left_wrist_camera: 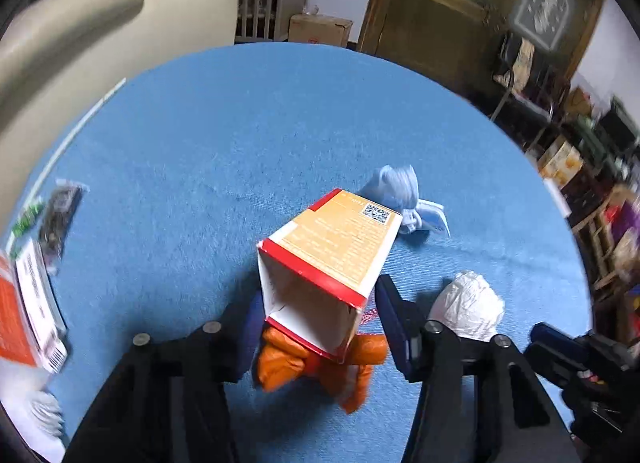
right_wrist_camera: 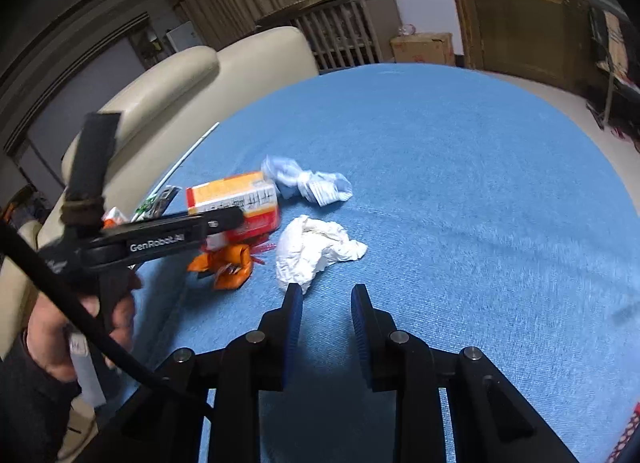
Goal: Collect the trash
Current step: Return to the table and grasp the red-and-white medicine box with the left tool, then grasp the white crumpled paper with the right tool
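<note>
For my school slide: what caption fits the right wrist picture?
Open right gripper nears white crumpled paper on blue cloth.

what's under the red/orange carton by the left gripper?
An orange wrapper pokes out beneath the carton, with red mesh at its edge. How far either runs underneath is hidden by the carton.

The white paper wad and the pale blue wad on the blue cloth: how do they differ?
The white paper wad is a rounder, bulkier crumple; the pale blue wad is twisted, with a flat pleated end sticking out. The white one lies nearer the right gripper, just ahead of its fingertips; the blue one lies farther off, past the carton. Both lie loose on the blue cloth, held by neither gripper.
</note>
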`<state>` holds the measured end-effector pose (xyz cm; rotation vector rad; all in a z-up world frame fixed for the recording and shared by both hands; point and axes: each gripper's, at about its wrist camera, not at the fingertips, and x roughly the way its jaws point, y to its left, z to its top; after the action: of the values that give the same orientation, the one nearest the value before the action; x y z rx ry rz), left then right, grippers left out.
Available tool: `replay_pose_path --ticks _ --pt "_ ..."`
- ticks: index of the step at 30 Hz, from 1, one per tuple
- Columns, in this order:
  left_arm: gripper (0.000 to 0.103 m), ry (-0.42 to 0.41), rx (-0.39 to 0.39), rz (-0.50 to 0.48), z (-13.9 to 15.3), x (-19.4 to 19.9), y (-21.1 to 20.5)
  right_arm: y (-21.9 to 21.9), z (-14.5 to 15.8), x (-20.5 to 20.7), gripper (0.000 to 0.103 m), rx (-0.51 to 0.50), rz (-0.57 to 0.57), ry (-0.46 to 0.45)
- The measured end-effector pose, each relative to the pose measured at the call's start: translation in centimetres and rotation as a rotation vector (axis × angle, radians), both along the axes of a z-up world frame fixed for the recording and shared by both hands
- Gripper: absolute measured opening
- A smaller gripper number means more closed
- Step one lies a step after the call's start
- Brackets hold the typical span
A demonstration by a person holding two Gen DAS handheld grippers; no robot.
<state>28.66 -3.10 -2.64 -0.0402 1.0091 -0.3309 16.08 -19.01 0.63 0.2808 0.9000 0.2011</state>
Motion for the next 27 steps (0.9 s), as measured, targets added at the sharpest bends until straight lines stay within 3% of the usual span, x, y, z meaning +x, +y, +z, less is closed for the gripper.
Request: replay_pose_path --ticks 6,9,10,11,13,17,19,21,22,23,27 --pt "0.053 -0.098 -0.041 0.089 2.2 -2.9 2.8 -0.5 0.0 0.1 0.03 0.013 -0.029 0.007" --pt "0.053 -0.165 -0.011 0.187 3.5 -6.3 4.8 0.5 0.3 1.0 0.031 0.013 -0.014 0.003" --pt "0.053 -0.175 -0.005 0.213 3.6 -7.3 5.5 1.2 0.4 1.5 0.037 0.003 -0.001 -0.001" --pt "0.053 -0.181 0.008 0.239 3.5 -8.2 6.4 1.9 0.5 1.9 0.058 -0.005 0.011 -0.003" --pt "0.053 -0.185 0.035 0.307 3.1 -10.2 7.6 3.3 0.6 2.7 0.086 -0.017 0.031 -0.025" --pt "0.053 -0.149 0.059 0.36 1.2 -13.1 8.8 6.0 -0.3 5.0 0.085 -0.173 0.012 -0.047" --pt "0.053 -0.129 0.053 0.359 0.4 -13.7 8.7 6.3 -1.6 6.1 0.084 -0.22 -0.004 -0.005" --pt "0.053 -0.118 0.053 0.351 0.1 -14.0 8.2 6.1 -3.2 6.9 0.063 -0.218 0.0 0.063" --pt "0.053 -0.119 0.052 0.344 0.0 -14.1 7.9 6.0 -3.6 7.0 0.041 -0.233 -0.001 0.08" --pt "0.053 -0.125 0.057 0.339 -0.1 -14.2 7.5 5.9 -3.5 6.7 0.036 -0.238 -0.001 0.068" --pt "0.053 -0.134 0.05 0.312 0.1 -14.4 6.3 5.4 -2.1 4.3 0.034 -0.206 0.028 0.035"
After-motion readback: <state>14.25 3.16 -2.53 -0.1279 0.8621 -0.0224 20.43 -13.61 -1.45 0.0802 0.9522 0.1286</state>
